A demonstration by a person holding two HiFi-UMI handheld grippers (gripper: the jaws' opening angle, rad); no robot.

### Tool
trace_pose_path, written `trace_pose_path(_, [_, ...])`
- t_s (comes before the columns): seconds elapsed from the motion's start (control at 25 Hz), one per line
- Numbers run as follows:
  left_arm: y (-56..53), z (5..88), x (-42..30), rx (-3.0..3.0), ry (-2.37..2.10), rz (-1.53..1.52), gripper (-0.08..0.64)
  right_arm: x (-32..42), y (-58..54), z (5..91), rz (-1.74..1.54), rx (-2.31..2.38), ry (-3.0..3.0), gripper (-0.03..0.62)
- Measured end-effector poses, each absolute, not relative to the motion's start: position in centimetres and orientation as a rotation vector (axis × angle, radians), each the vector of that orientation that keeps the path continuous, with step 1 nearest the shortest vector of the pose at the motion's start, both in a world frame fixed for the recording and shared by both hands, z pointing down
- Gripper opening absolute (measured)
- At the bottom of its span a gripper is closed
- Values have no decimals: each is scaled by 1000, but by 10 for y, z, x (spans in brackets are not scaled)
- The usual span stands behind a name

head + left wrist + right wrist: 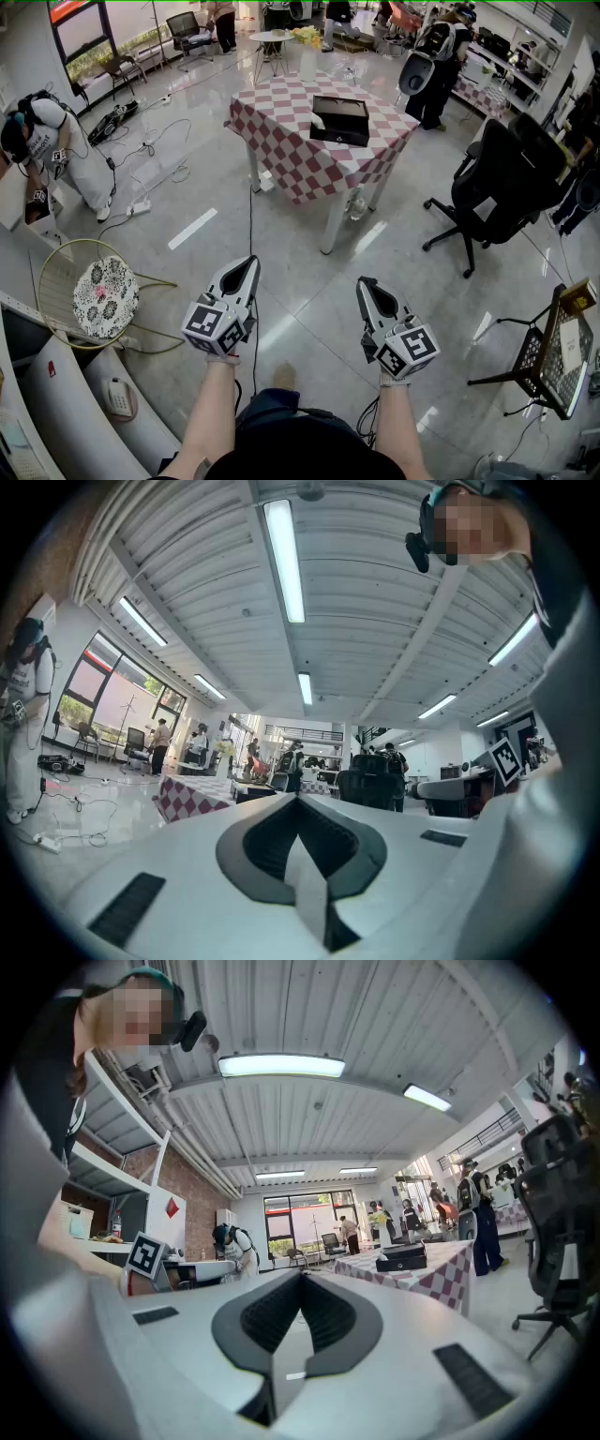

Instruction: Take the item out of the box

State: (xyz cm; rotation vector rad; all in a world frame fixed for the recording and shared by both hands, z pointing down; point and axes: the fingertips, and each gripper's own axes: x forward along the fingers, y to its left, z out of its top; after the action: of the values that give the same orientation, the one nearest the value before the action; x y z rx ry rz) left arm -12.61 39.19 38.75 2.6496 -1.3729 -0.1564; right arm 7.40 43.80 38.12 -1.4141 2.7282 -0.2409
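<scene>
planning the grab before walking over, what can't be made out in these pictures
Contents of the flat black box on the red-and-white checked table: head view, too far and small, interior dark.
Right gripper view: same box seen side-on, its own wall hides the inside.
Left gripper view: box too small to read.
</scene>
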Motion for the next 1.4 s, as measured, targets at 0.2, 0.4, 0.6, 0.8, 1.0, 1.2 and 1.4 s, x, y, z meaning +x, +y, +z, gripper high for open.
trace_pose_path(0.2, [340, 396, -132, 2667, -1361, -157, 0, 67, 389, 388, -250, -1442, 2721, 5])
trace_pose_path(0.4, [304, 405, -142, 2665, -1337, -159, 0, 58, 358, 397, -255, -1470, 2712, 4])
trace_pose_path(0.6, [279, 413, -146, 2677, -1306, -151, 0, 55, 339, 403, -251, -1510, 2688, 4])
trace_pose_path(0.8, [268, 412, -153, 2690, -1287, -154, 1, 46, 328, 407, -261, -1516, 2679, 5])
trace_pose_path(1.0, [262, 408, -164, 2683, -1295, -161, 0, 39, 317, 404, -277, -1522, 2665, 5])
trace_pose_path(1.2, [257, 414, -178, 2649, -1320, -165, 0, 30, 303, 403, -305, -1506, 2676, 5])
trace_pose_path(1.4, [245, 423, -185, 2607, -1343, -163, 0, 25, 288, 405, -318, -1483, 2697, 5])
